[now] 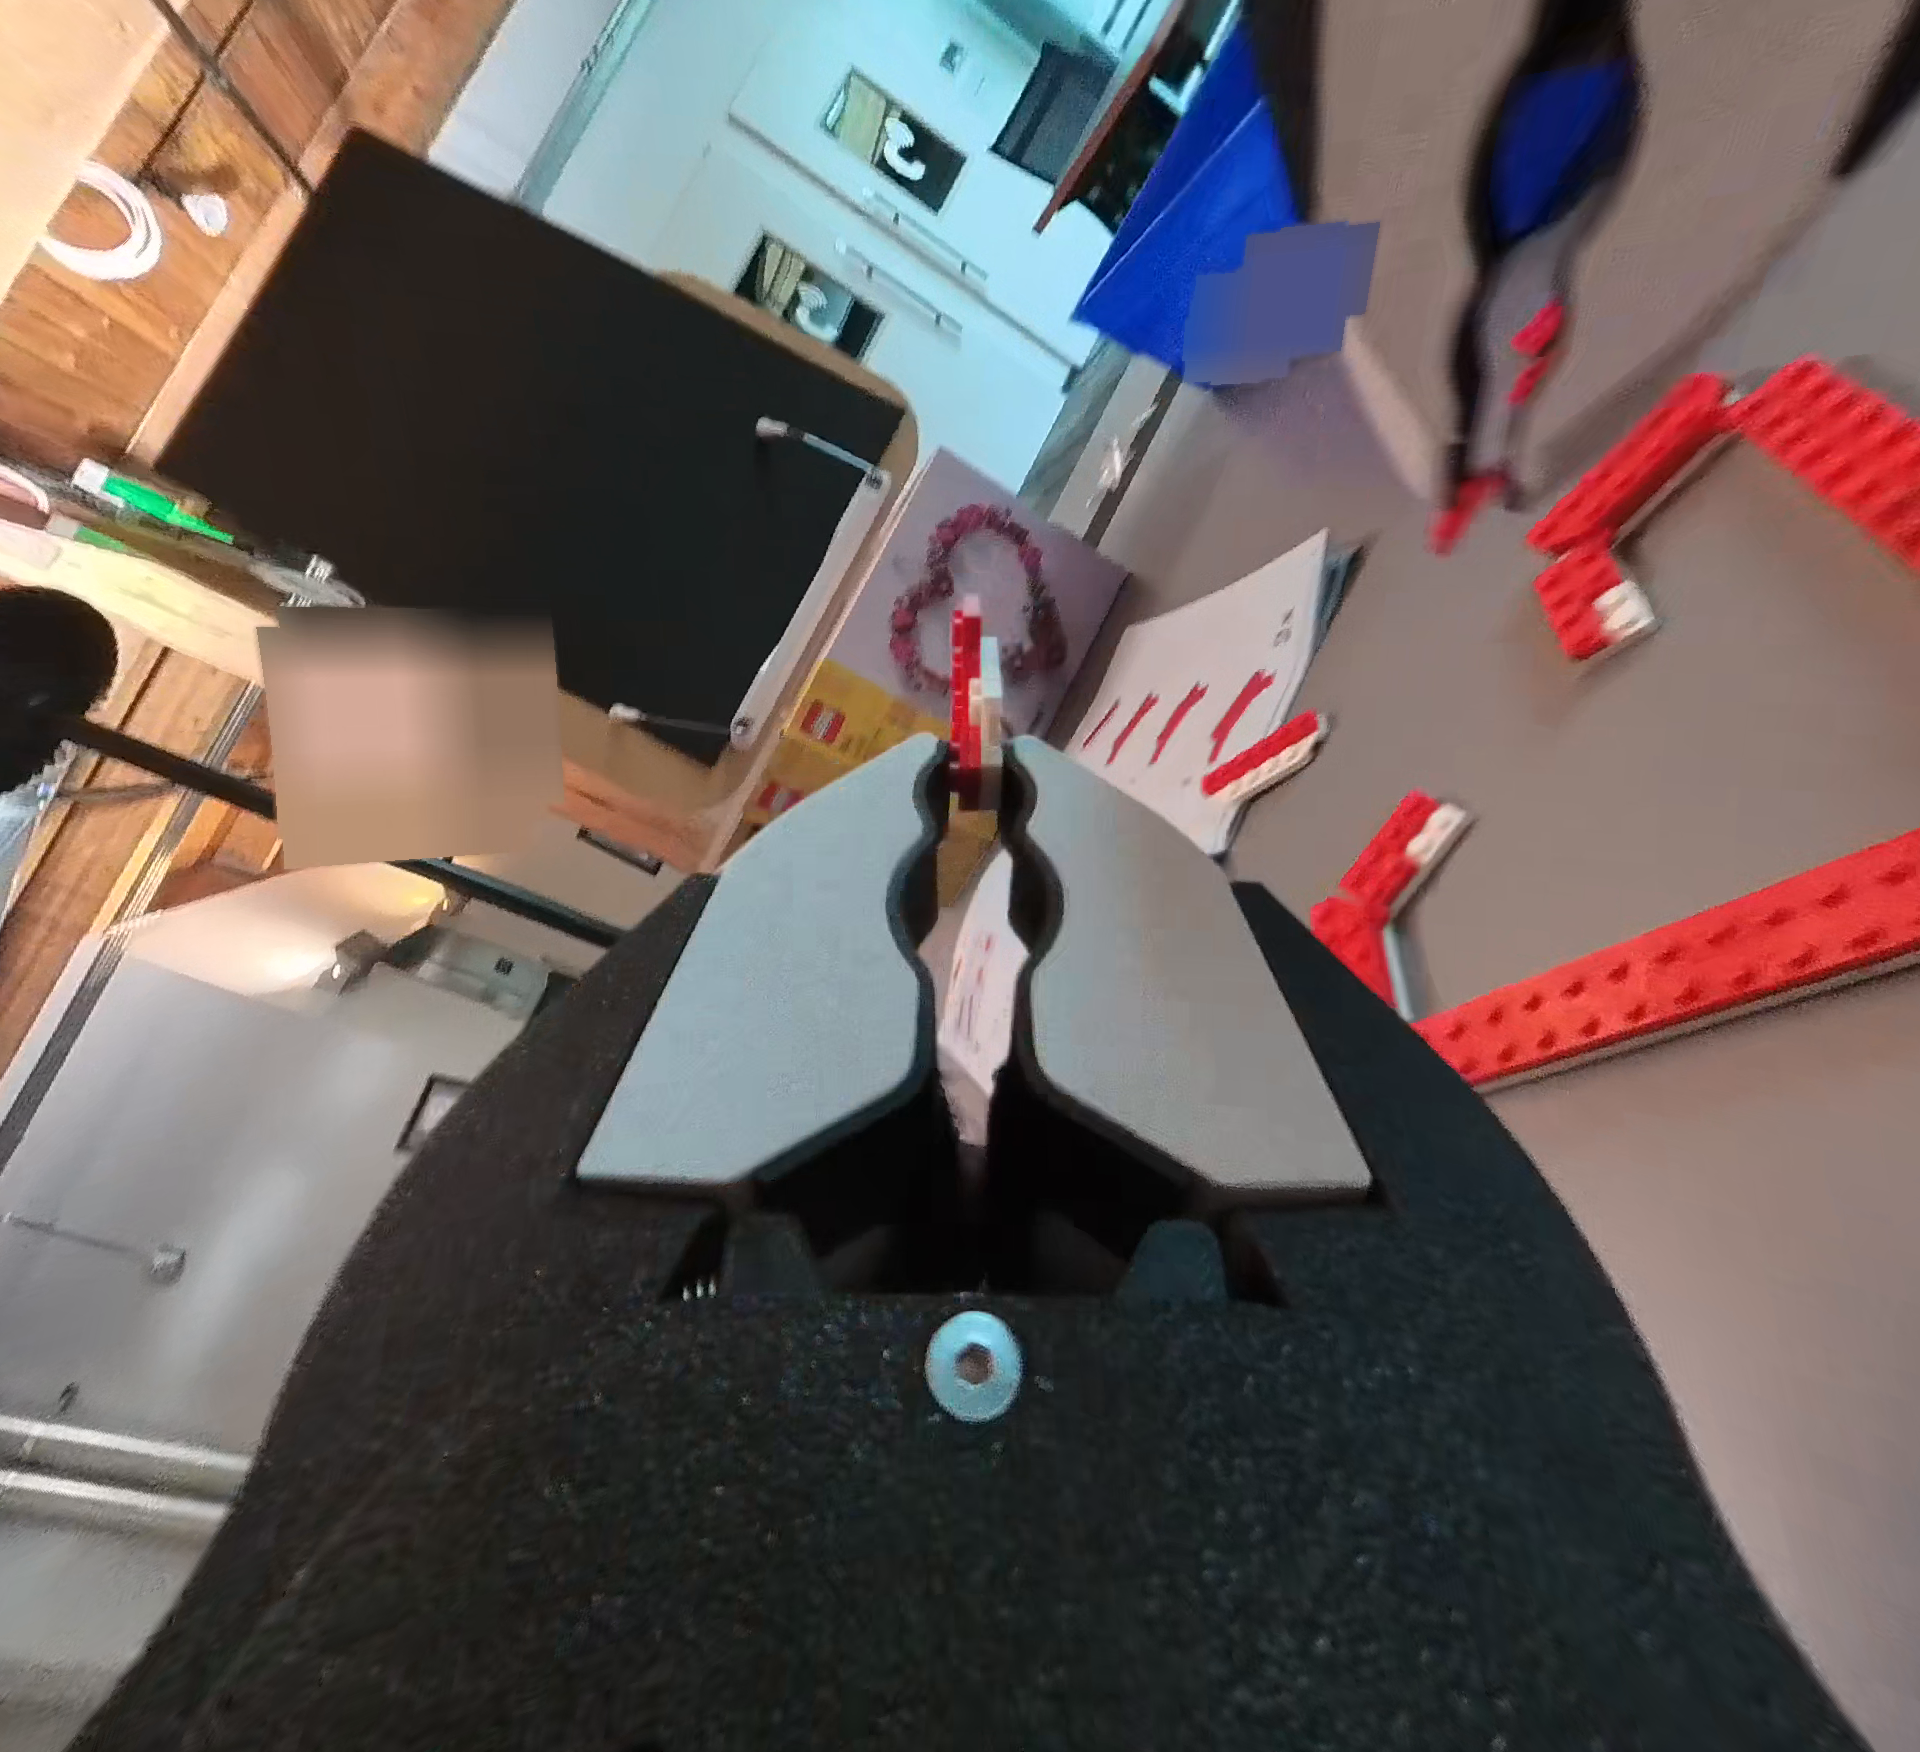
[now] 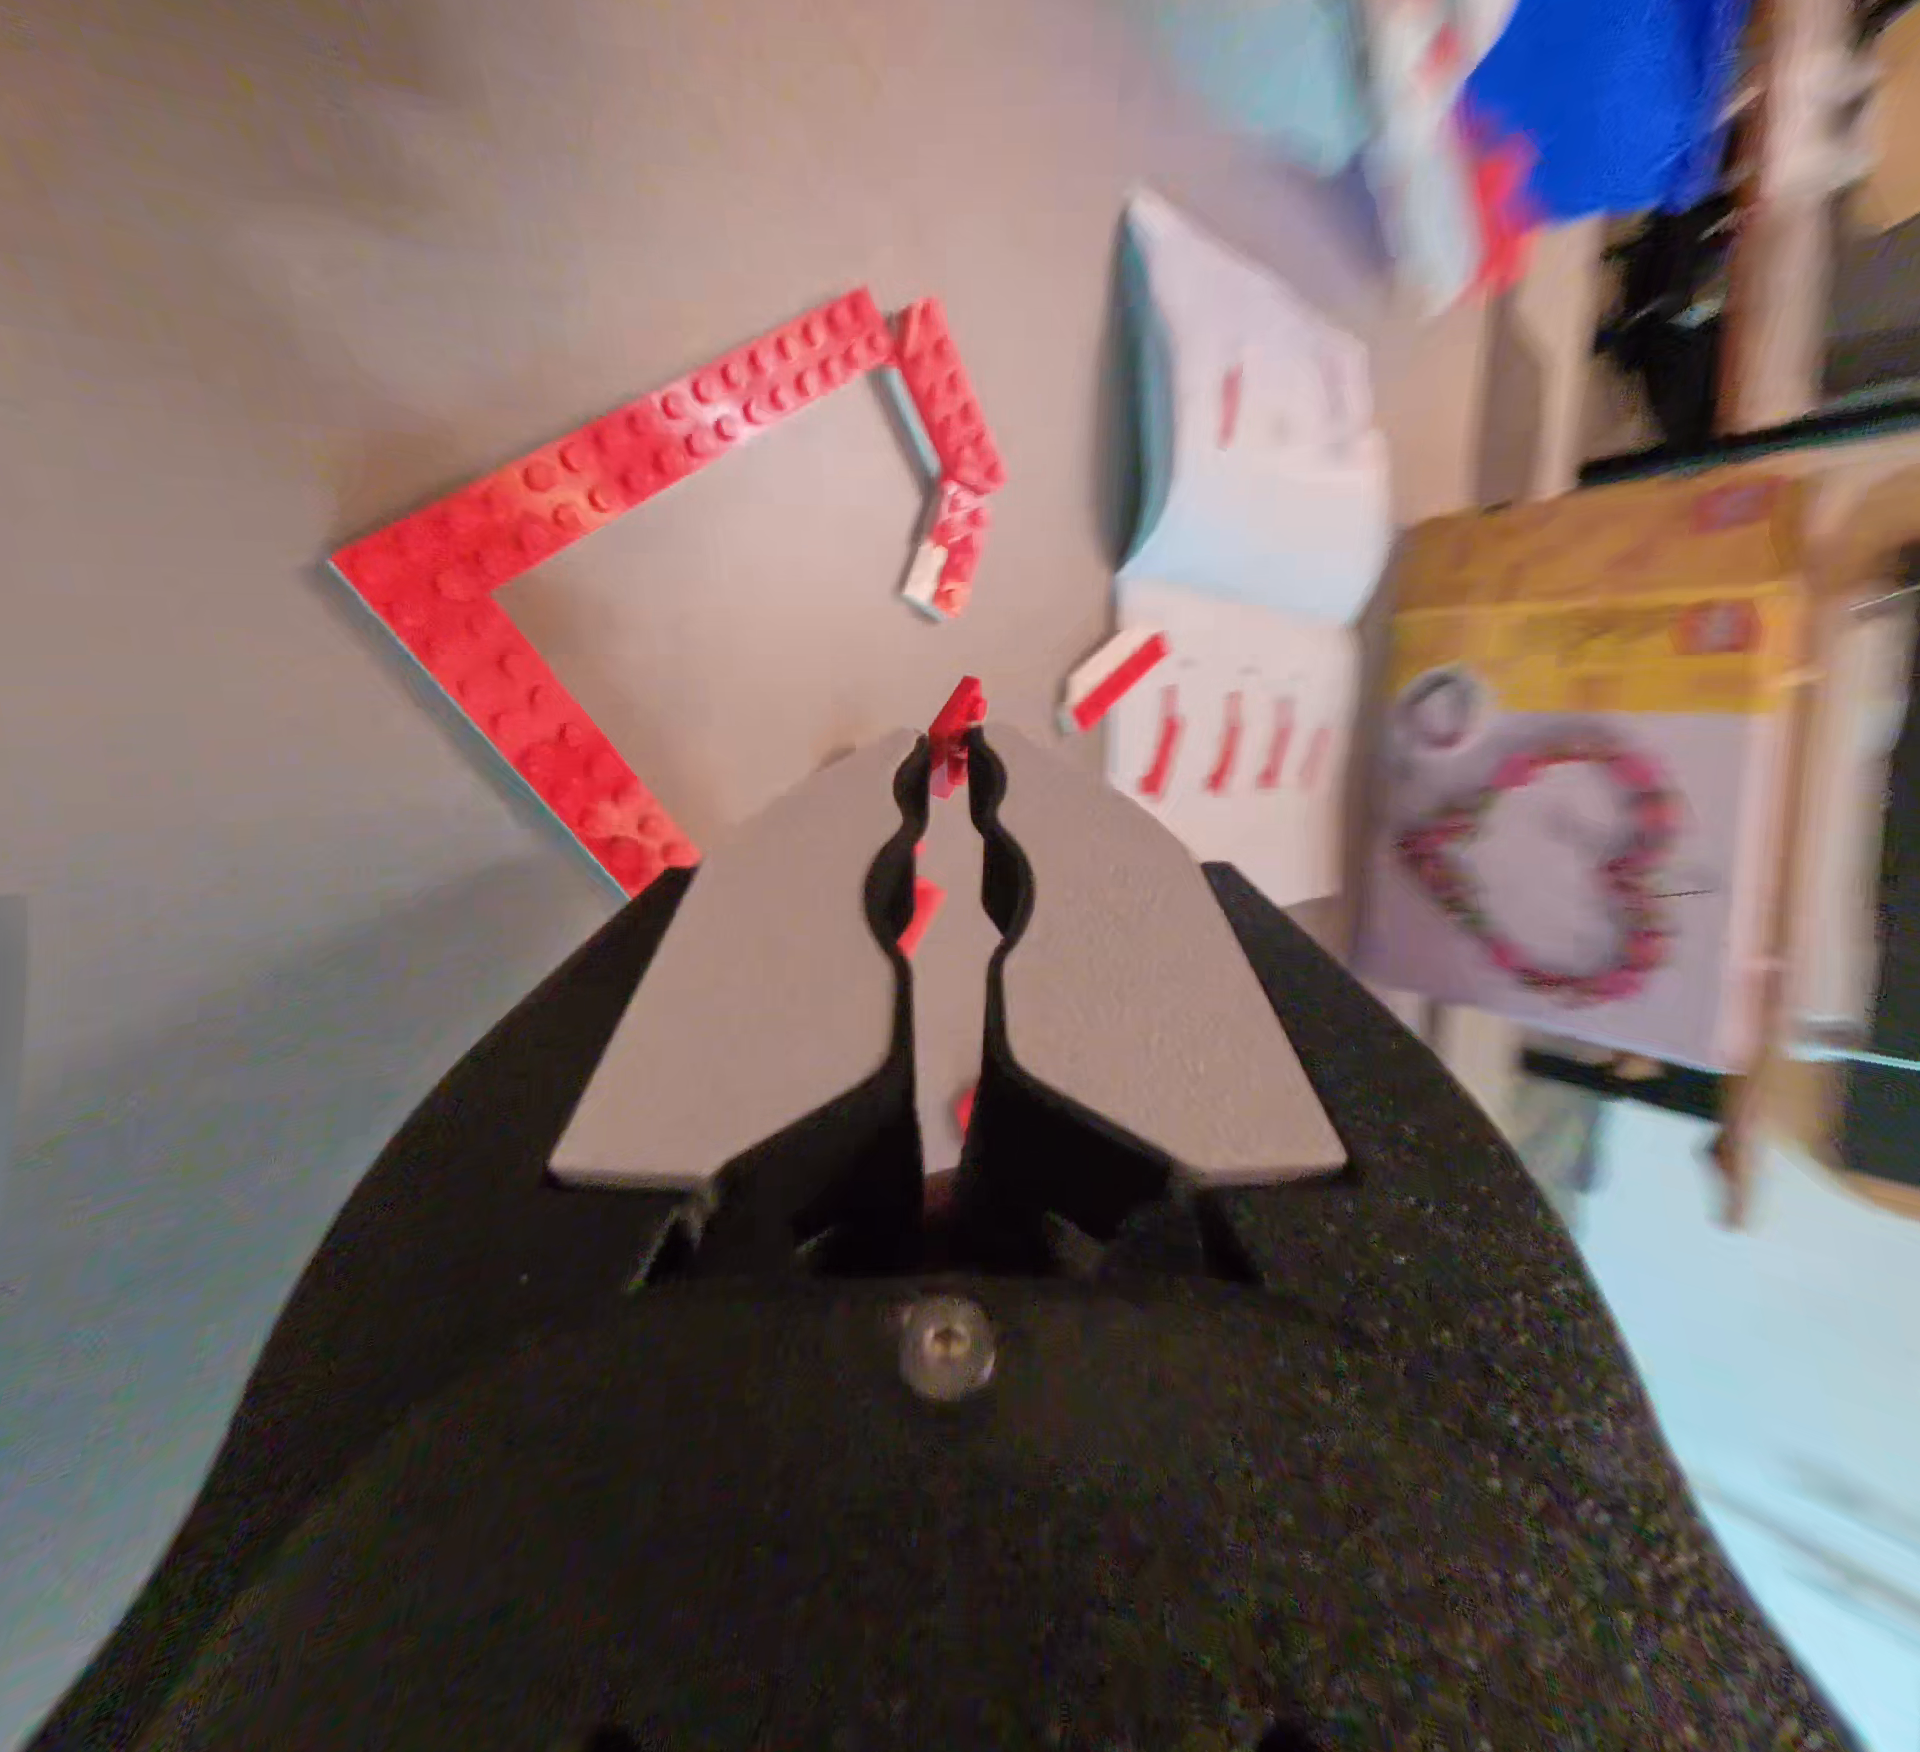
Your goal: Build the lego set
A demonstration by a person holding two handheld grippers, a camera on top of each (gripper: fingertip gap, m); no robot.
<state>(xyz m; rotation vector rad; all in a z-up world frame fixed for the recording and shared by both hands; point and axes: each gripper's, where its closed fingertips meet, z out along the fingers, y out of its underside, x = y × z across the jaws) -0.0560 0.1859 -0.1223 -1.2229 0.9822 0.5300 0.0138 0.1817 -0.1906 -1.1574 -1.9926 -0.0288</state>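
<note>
So, quick rundown of both wrist views:

Left gripper: the left gripper sits dead centre of its frame, fingers nearly together and pinching a red and white plate stack that sticks up past the tips.

Right gripper: the right gripper is at the middle of its own frame, pinched on a small red piece. It also turns up in the upper right of the left view, pretty blurry, with a red bit at its tips.

Red frame: the big red frame, an angular run of studded plates, lies flat on the grey table, centre left of the right view. One end has a white piece on it.

Loose piece: a red and white strip lies just right of the right gripper's tips, at the edge of the booklet.

Instruction booklet: the open instruction booklet is right of centre in the right view, on the table.

Box: the set's box, yellow band on top and a heart picture below, stands at the right edge, just beside the booklet.

Blue stuff: a blue bag in the upper right corner, too smeared to say more.

Sharpness: right view is motion blurred, left one much cleaner.
</note>
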